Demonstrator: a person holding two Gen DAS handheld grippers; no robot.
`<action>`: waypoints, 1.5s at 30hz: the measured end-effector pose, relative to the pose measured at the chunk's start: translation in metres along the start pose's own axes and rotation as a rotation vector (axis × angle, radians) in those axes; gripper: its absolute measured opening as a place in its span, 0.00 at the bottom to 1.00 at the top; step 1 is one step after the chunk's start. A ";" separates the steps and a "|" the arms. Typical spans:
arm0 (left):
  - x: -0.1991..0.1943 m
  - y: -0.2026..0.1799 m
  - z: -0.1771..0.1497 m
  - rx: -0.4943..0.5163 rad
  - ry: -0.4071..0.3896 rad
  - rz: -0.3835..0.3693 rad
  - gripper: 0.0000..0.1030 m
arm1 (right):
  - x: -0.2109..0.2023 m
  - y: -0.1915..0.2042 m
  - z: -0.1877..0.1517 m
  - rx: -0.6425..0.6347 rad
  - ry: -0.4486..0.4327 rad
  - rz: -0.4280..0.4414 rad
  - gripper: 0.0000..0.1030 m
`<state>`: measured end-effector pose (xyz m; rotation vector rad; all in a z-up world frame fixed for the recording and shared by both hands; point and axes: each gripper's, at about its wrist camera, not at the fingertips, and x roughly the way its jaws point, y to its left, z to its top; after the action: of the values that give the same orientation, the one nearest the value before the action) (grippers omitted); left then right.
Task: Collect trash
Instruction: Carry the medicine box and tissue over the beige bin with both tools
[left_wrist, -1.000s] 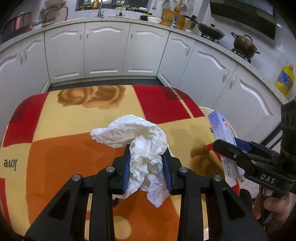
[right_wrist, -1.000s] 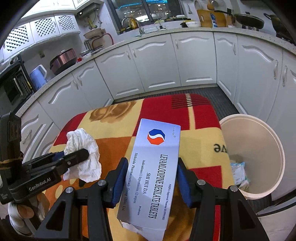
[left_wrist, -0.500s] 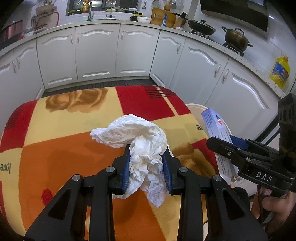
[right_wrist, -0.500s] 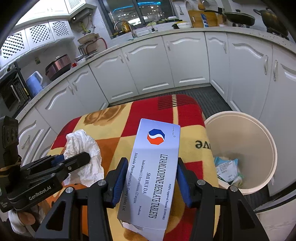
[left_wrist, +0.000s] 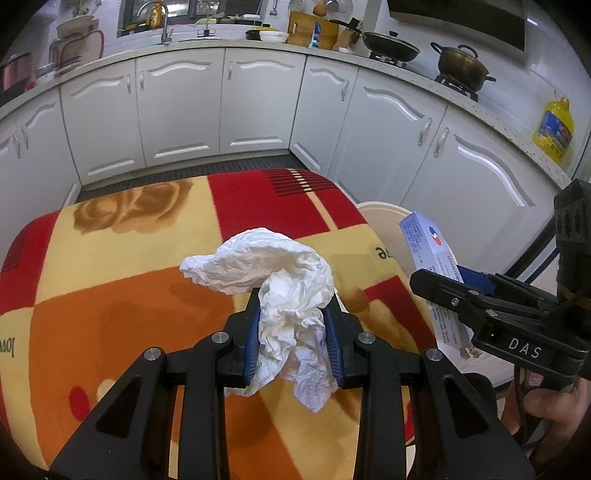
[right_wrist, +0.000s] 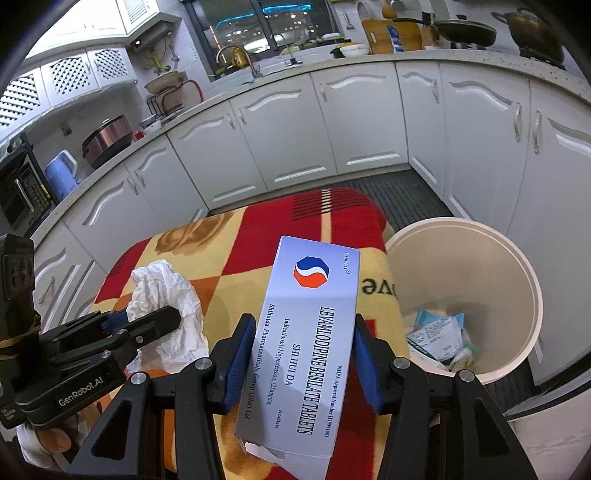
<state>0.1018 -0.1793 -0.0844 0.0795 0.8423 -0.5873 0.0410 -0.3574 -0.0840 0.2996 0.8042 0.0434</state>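
tissue (left_wrist: 280, 291) clamped over blanket (left_wrist: 110, 295) | box (right_wrist: 306, 332) beside bin (right_wrist: 517, 266) rim

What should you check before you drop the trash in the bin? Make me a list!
1. Left gripper holds the tissue firmly: ok.
2. Right gripper holds the medicine box firmly: ok.
3. Bin open, with room inside: ok.
4. Medicine box above the bin opening: not ok, it is over the blanket.
5. Tissue above the bin: not ok.
6. Medicine box empty: cannot tell.
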 end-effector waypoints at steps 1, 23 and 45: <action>0.001 -0.002 0.001 0.004 0.001 -0.003 0.28 | -0.001 -0.002 0.000 0.002 -0.001 -0.003 0.48; 0.031 -0.056 0.016 0.073 0.033 -0.064 0.28 | -0.006 -0.056 -0.002 0.086 0.001 -0.058 0.48; 0.058 -0.104 0.029 0.153 0.054 -0.098 0.28 | -0.017 -0.106 -0.003 0.159 -0.005 -0.104 0.48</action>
<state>0.0977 -0.3017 -0.0902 0.1951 0.8560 -0.7441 0.0188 -0.4611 -0.1040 0.4069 0.8189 -0.1194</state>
